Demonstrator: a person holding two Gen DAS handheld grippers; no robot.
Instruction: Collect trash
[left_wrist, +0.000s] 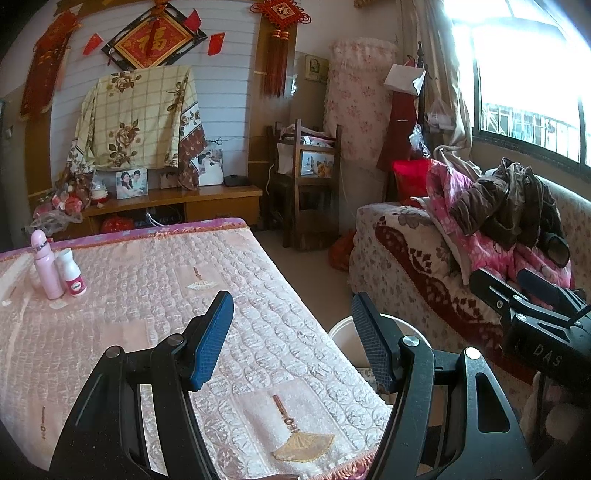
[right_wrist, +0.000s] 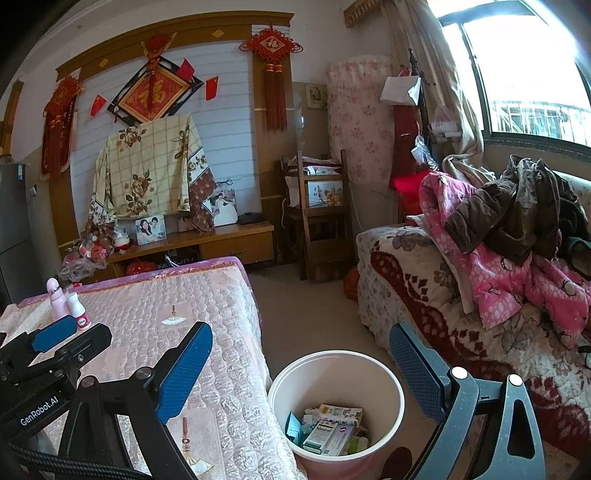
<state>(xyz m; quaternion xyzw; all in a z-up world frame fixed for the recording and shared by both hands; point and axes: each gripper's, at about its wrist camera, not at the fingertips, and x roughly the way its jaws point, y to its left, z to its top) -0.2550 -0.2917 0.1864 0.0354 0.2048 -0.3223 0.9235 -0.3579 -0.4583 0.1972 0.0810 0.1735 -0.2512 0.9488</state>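
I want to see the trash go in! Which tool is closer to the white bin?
Right. The right tool hangs open just above the white bin; the left tool is over the table beside it.

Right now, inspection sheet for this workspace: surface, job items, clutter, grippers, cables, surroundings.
Surface: pink quilted table cover with embroidered fan motifs; no loose trash seen on it.
Job's things: white round plastic bin on the floor between table and sofa, holding small cartons and wrappers.
Clutter: tall pale-pink bottle and short white bottle with magenta label standing at the table's far left.
Grippers: left gripper open, empty, over the table edge; right gripper open, empty, above the bin.
Cables: black braided cable under the right gripper.
Surroundings: floral-covered sofa piled with clothes, wooden cabinet with framed photos, bright window.
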